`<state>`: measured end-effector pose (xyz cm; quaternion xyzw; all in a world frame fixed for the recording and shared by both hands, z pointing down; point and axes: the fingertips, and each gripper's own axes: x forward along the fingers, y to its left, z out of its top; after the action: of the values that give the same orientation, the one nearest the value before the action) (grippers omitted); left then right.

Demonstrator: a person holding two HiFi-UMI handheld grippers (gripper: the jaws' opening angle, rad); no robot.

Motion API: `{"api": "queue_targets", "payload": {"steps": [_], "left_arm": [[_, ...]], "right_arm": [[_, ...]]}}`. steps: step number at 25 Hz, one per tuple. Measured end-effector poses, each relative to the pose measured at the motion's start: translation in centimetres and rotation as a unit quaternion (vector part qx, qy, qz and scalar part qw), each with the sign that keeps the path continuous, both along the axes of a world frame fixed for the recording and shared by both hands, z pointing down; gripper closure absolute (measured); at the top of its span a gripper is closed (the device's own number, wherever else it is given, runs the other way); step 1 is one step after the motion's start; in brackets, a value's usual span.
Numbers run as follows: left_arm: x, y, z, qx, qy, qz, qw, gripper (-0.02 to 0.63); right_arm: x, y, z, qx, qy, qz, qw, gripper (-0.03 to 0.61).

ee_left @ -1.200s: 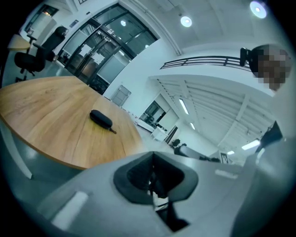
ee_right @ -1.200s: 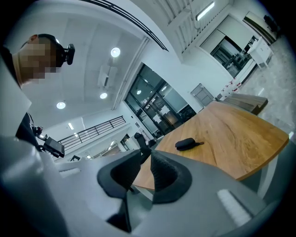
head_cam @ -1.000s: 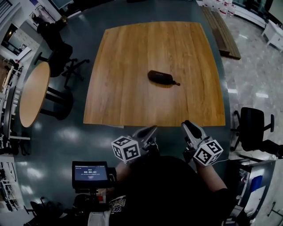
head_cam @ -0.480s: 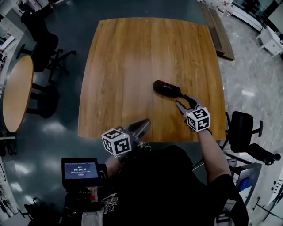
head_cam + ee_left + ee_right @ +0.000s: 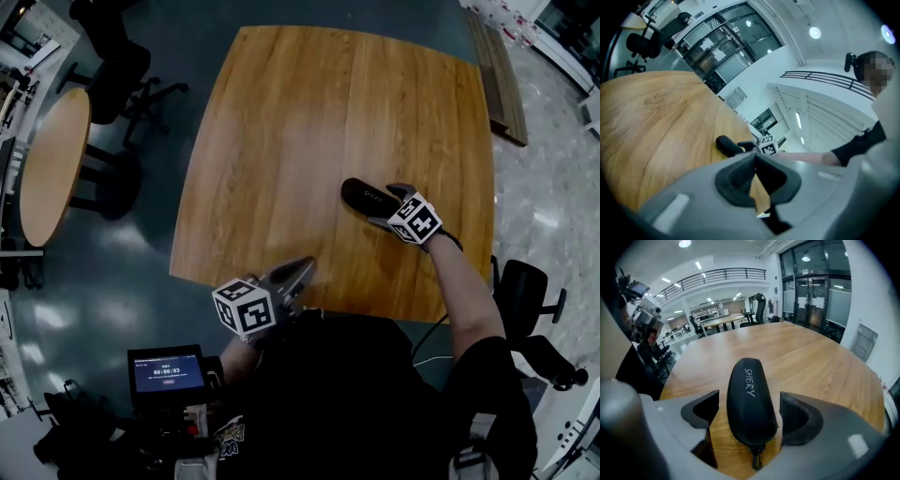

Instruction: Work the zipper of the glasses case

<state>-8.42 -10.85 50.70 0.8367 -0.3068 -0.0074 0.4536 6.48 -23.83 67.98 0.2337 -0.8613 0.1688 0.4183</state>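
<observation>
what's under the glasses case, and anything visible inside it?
Only the wooden table: the glasses case lies flat on it. The case looks closed, so its inside is hidden; the contact patch underneath is covered too.

a square wooden desk [image 5: 281, 122] stood on a dark blue-grey floor [image 5: 103, 281]. a round table [image 5: 52, 169] sat at 9 o'clock, a black office chair [image 5: 122, 75] at 10, a second chair [image 5: 527, 292] at 4. a glossy pale floor [image 5: 548, 197] shone at 3 o'clock. glass doors [image 5: 815, 291] lined one wall.
</observation>
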Motion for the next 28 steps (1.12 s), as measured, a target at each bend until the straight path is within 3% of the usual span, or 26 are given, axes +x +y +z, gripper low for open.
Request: {"api": "queue_targets", "payload": {"steps": [4,6,7,9,11,13,14,16,17,18,20,22,23,28], "left_arm": [[0.5,0.4,-0.2,0.002,-0.012,-0.015,0.9998,0.614],[0.1,0.4,-0.3,0.001,-0.018,-0.023,0.9996,0.614],[-0.1,0.3,-0.3,0.001,-0.020,-0.028,0.9994,0.614],[-0.8,-0.1,-0.3,0.005,-0.022,-0.036,0.9991,0.614],[-1.5,-0.8,-0.7,0.017,-0.031,-0.033,0.9988,0.614],[-2.2,-1.8,-1.6,0.045,-0.051,-0.007,0.9977,0.613],[-2.5,-2.3,-2.2,0.062,-0.066,0.017,0.9957,0.614],[-2.4,-3.4,-3.4,0.095,-0.100,0.080,0.9872,0.614],[-1.8,-3.7,-3.9,0.108,-0.117,0.123,0.9795,0.580],[-0.8,-3.7,-4.1,0.116,-0.136,0.175,0.9682,0.508],[1.9,-3.2,-4.1,0.130,-0.177,0.283,0.9336,0.394],[4.6,-2.5,-4.3,0.146,-0.193,0.367,0.8983,0.368],[5.9,-2.0,-4.7,0.149,-0.186,0.398,0.8859,0.359],[10.4,0.4,-6.1,0.135,-0.141,0.489,0.8503,0.316]], "right_arm": [[0.1,0.5,2.4,-0.002,0.032,-0.046,0.998,0.178],[0.0,0.5,2.6,0.008,0.041,-0.054,0.998,0.239],[-0.3,0.4,2.2,0.018,0.041,-0.055,0.997,0.234],[-1.0,0.1,0.7,0.058,0.040,-0.071,0.995,0.243],[-1.7,0.2,-2.3,0.130,0.048,-0.117,0.983,0.249],[-2.3,1.4,-6.1,0.219,0.073,-0.195,0.953,0.250],[-2.5,2.4,-8.2,0.264,0.092,-0.245,0.928,0.250],[-2.9,4.7,-12.3,0.346,0.136,-0.346,0.861,0.250],[-3.1,5.8,-14.2,0.378,0.154,-0.389,0.826,0.250],[-3.4,6.9,-16.0,0.403,0.167,-0.423,0.794,0.250],[-4.0,8.8,-18.8,0.430,0.183,-0.468,0.750,0.250],[-4.5,10.1,-20.7,0.437,0.198,-0.496,0.724,0.251],[-4.6,10.6,-21.3,0.439,0.205,-0.504,0.715,0.252],[-5.6,12.8,-23.0,0.454,0.238,-0.530,0.676,0.253]]}}
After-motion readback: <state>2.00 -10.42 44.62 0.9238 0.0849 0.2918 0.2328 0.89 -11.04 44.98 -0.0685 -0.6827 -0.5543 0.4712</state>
